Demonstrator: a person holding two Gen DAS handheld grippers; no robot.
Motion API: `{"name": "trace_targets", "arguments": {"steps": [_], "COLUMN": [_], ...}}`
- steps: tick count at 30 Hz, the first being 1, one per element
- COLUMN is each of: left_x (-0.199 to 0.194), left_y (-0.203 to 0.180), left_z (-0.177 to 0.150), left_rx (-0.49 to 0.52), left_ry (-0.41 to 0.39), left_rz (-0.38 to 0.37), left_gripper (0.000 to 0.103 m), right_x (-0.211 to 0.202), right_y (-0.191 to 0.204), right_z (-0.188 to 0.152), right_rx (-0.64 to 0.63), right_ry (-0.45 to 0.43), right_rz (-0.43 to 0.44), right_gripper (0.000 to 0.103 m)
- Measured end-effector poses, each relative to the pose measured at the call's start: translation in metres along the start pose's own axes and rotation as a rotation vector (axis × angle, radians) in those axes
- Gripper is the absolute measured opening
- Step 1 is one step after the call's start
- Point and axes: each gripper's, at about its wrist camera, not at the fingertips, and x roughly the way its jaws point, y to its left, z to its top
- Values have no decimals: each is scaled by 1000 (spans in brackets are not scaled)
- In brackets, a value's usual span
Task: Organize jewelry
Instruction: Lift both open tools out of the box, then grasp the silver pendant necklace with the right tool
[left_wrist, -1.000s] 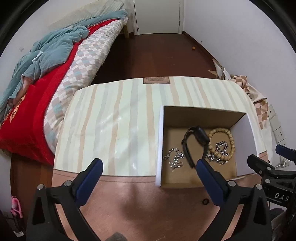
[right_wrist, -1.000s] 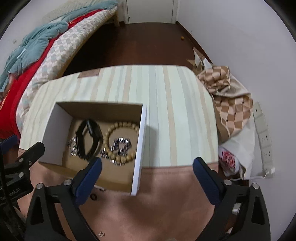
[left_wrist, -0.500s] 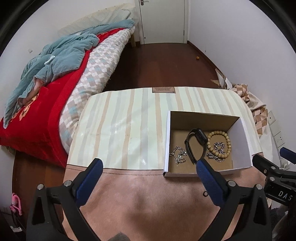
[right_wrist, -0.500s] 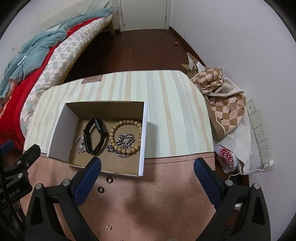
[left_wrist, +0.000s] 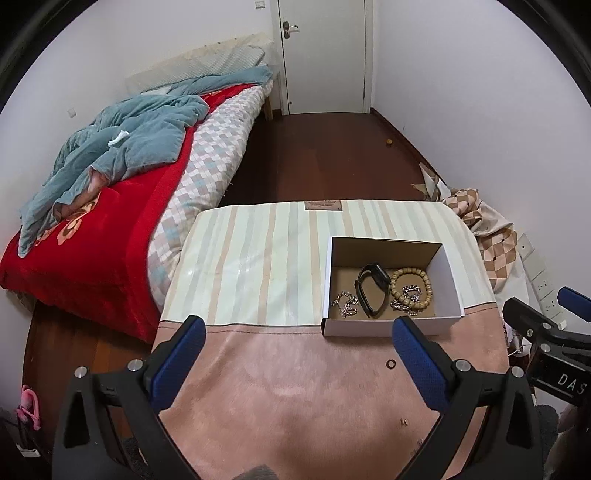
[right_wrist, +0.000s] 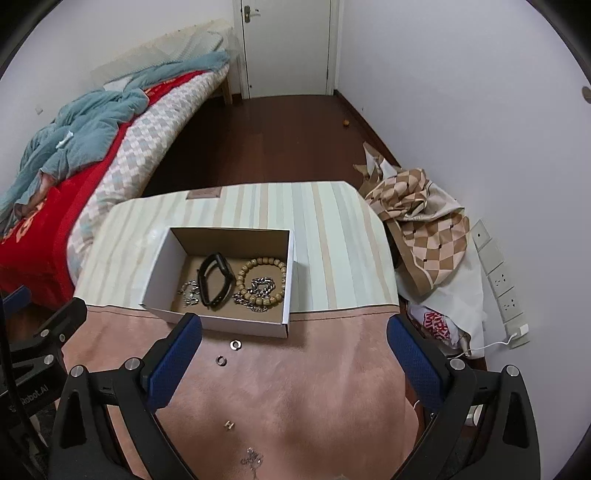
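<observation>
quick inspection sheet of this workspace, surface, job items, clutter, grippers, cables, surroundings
Surface: table under a pink cloth, with a striped cover on its far half.
Job's things: open cardboard box holds a black band, a bead bracelet and silver chains. Two rings lie on the pink cloth before the box; an ear stud and a small chain lie nearer.
Clutter: nothing seen on the table beyond the jewelry.
Grippers: left gripper and right gripper both open, holding nothing, above the near edge.
Cables: white cable runs from the power strip on the wall.
Surroundings: bed, door, checked fabric pile on the floor.
</observation>
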Motion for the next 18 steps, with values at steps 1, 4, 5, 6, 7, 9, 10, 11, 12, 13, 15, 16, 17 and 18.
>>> {"name": "trace_targets", "arguments": {"steps": [1,4,5,6,7,9,10,11,12,13,15,16,17,18], "left_x": [-3,-9,-9,-9,-7,0,6,12,20,30,45,50,57,63], "left_y": [1,3,5,6,7,7,7,6,5,3,0,-2,-3,-5], "left_z": [-2,-7,-9,-13,-20,-35,-46,-56,-69,-83,-106,-115,-126,-134], "left_rx": [-1,-10,-12,-13,-14,-9,-2,5,15,24,42,49,58,65], "left_ry": [0,4,8,15,30,63,90,114,149,189,248,269,294,314], "left_rz": [-3,-2,3,9,19,34,46,52,58,66,80,87,92,97], "left_gripper": [103,103,103,103,103,103,103,103,103,103,103,103,103,103], "right_x": [-4,-13,-15,-15,-14,-6,0,8,16,24,40,47,52,58], "right_y": [-1,-1,-1,-1,-1,-3,-4,-5,-5,-5,-6,-5,-4,-3], "right_z": [-1,-6,-9,-12,-17,-35,-47,-61,-73,-86,-117,-132,-144,-156], "right_rx": [3,13,16,19,24,30,30,29,29,31,32,29,24,20], "right_ry": [-4,-7,-3,3,14,63,93,128,161,203,281,313,334,351], "right_rz": [3,19,23,26,32,46,53,60,64,73,100,105,110,122], "right_gripper": [101,101,101,101,101,101,101,101,101,101,101,99,94,91]}}
